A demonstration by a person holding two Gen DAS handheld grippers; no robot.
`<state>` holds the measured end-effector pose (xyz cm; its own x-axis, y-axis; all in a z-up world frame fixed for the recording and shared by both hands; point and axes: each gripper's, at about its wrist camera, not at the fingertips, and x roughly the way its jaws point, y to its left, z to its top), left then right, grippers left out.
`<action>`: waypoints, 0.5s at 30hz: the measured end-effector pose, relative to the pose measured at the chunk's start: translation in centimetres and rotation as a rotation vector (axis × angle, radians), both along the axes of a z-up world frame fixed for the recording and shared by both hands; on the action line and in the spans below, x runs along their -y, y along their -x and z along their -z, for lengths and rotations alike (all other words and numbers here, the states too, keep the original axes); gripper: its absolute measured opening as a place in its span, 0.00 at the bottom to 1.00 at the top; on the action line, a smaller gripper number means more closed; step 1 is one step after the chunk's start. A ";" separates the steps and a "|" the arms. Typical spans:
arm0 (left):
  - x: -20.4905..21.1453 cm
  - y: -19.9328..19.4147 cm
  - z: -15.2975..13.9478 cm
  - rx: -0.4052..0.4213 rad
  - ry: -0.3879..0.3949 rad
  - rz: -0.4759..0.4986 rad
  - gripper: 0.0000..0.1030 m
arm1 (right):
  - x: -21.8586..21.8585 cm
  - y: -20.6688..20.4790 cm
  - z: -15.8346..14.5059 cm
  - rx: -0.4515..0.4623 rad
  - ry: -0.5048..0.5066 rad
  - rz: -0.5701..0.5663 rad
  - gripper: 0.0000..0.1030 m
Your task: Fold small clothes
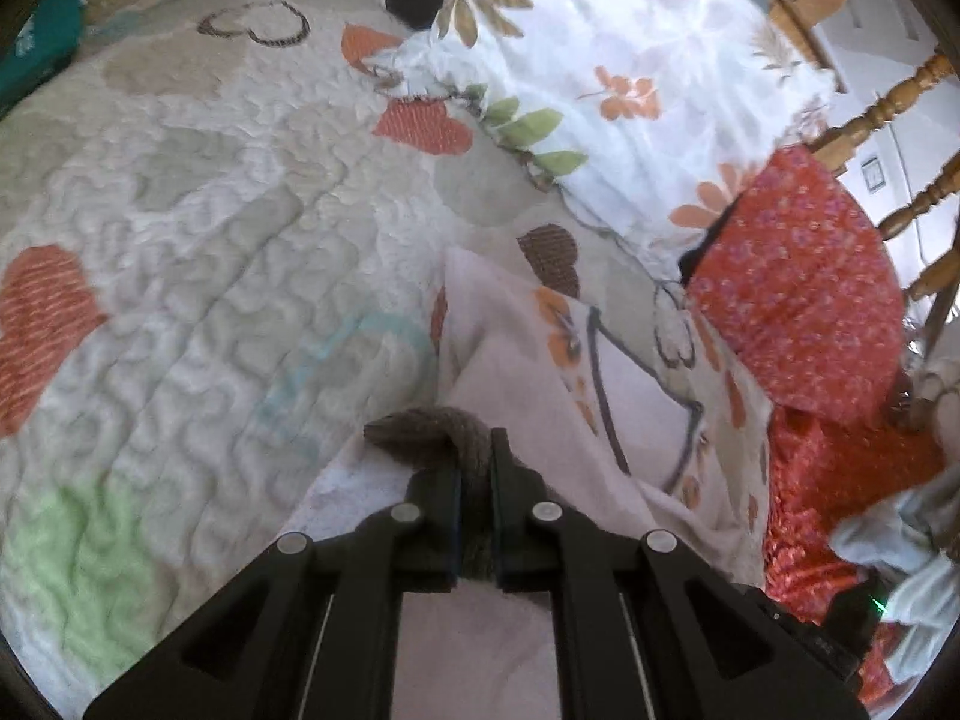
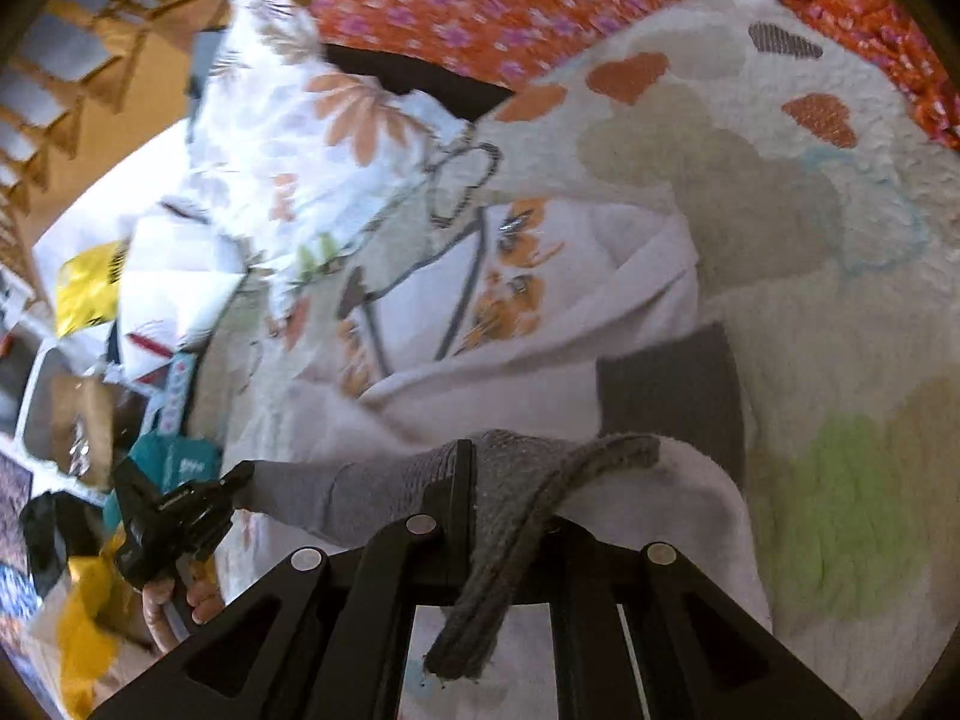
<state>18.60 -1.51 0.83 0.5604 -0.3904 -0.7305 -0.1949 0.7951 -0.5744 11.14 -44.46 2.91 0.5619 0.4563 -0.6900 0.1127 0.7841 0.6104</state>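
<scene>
We held the small white garment (image 1: 528, 360) above the quilted bedspread (image 1: 210, 228), with one tool at each end of its grey waistband (image 1: 432, 426). The left gripper (image 1: 477, 450) had its two black fingers pressed together on the grey band, and a short piece of the band stuck out to the left of the fingertips. The white cloth with orange flowers and a dark line drawing hung forward from there and lay partly on the bedspread.

From the right wrist camera, the right gripper (image 2: 504, 480) also pinched the grey band (image 2: 516, 462); a loose strip of the band fell down over its fingers toward the camera. The band stretched to the left toward the other gripper (image 2: 240, 474), which a hand (image 2: 174, 594) held from below. The garment (image 2: 540, 300) spread away from us over the bedspread (image 2: 840, 300), and its front was a little crumpled.

Beside the garment lay a flowered pillow (image 1: 630, 60) and a red cloth with small purple flowers (image 1: 798, 276). Behind them we saw a wooden headboard with turned posts (image 1: 882, 108).
</scene>
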 end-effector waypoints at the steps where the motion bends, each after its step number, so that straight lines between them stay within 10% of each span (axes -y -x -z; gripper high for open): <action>1: 0.1 -0.6 0.2 -0.004 0.008 -0.005 0.07 | 0.1 -0.9 0.3 -0.005 0.003 0.005 0.05; 10: 2.3 -6.6 1.2 0.017 -0.049 0.013 0.11 | 3.0 -8.3 3.9 -0.031 -0.088 0.059 0.05; 15: 2.0 -7.6 1.1 0.032 -0.032 -0.005 0.50 | 3.6 -10.7 5.0 -0.030 -0.117 0.052 0.23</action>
